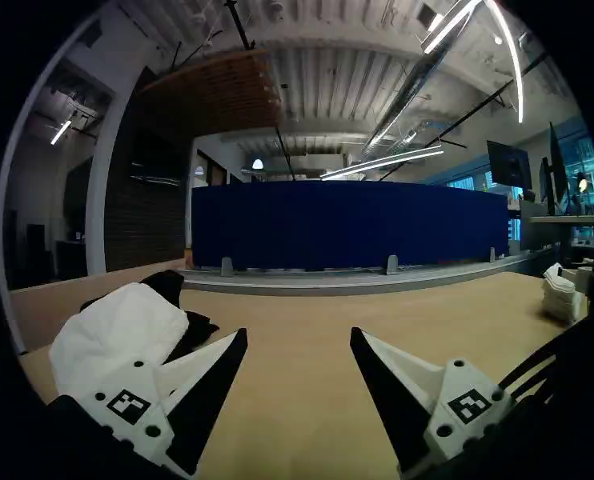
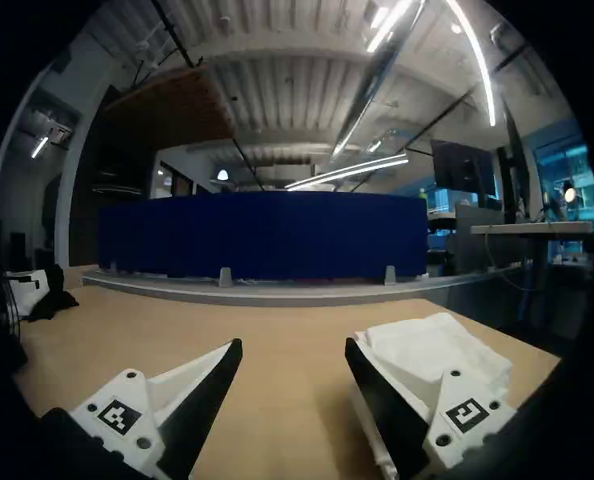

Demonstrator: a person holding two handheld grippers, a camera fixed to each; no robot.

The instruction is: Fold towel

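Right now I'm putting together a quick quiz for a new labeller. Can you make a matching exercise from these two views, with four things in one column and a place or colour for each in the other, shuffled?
Things:
1. partition
2. table
3. crumpled cloth
4. folded towels

Place or colour:
A. light wood
B. lying right by a black thing
C. dark blue
D. close beside the right gripper

Pairs: 1-C, 2-A, 3-B, 4-D
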